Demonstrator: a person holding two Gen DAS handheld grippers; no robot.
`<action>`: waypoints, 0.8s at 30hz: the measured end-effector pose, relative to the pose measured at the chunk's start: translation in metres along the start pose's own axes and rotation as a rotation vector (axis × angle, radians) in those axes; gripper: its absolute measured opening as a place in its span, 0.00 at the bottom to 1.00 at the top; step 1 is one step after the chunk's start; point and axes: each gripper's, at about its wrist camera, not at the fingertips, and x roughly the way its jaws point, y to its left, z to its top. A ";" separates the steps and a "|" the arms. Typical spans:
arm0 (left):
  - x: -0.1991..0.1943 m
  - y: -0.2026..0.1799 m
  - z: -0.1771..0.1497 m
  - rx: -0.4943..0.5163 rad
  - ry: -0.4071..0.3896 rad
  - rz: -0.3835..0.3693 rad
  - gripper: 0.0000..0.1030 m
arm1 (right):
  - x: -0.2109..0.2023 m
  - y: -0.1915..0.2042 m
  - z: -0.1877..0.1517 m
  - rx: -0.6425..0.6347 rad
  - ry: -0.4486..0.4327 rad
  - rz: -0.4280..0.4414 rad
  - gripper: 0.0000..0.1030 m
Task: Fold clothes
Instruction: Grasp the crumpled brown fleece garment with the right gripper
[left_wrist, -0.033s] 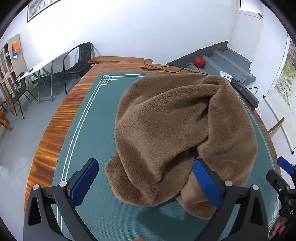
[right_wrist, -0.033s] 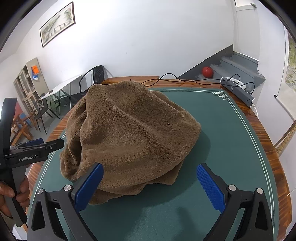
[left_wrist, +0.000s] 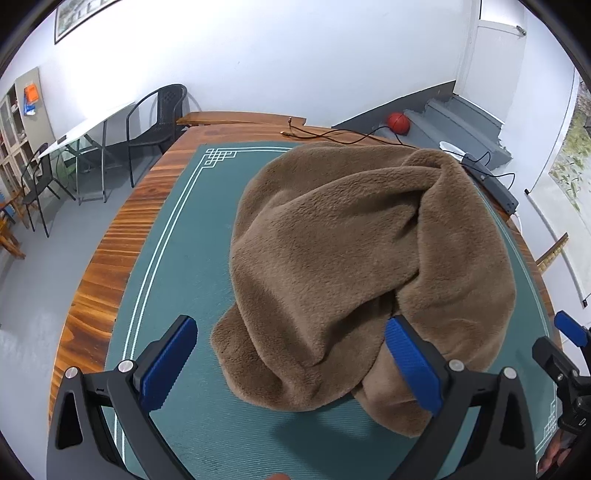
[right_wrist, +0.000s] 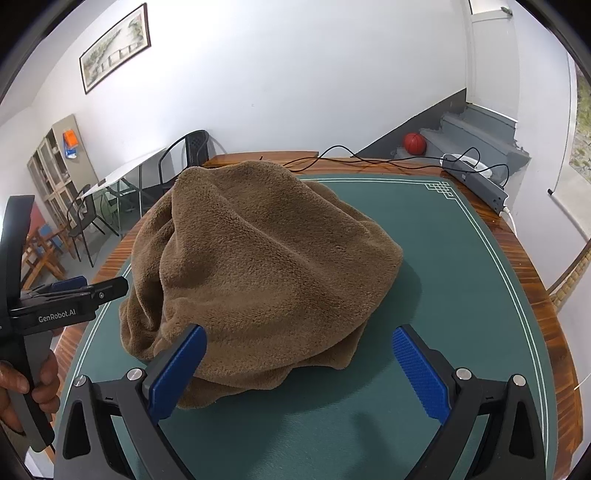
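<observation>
A brown fleece garment (left_wrist: 351, 258) lies crumpled in a heap on the green mat (left_wrist: 177, 258) of a wooden table. My left gripper (left_wrist: 291, 322) is open and low over the heap's near edge. Its right pad (left_wrist: 413, 365) sits against a fold of the fleece, and its left pad stands over bare mat. In the right wrist view the garment (right_wrist: 266, 266) fills the mat's (right_wrist: 443, 258) left half. My right gripper (right_wrist: 299, 332) is open at the heap's near side, with its left pad (right_wrist: 177, 369) close to the fabric. Neither gripper holds anything.
A power strip (right_wrist: 476, 181) and black cables (right_wrist: 369, 160) lie along the table's far edge. Beyond it are grey stairs with a red ball (right_wrist: 414, 142). Black chairs (left_wrist: 159, 114) and a glass table stand to the left. A hand (right_wrist: 22, 391) holds the left gripper's handle.
</observation>
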 end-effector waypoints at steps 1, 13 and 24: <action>0.002 0.003 0.000 -0.006 0.004 -0.001 0.99 | 0.001 0.001 0.001 -0.006 -0.002 -0.003 0.99; 0.021 0.030 -0.005 -0.050 0.048 0.010 0.99 | 0.039 0.019 0.026 -0.039 -0.005 0.023 0.99; 0.023 0.032 0.001 -0.043 0.058 0.037 0.99 | 0.106 0.040 0.070 -0.084 0.063 0.065 0.92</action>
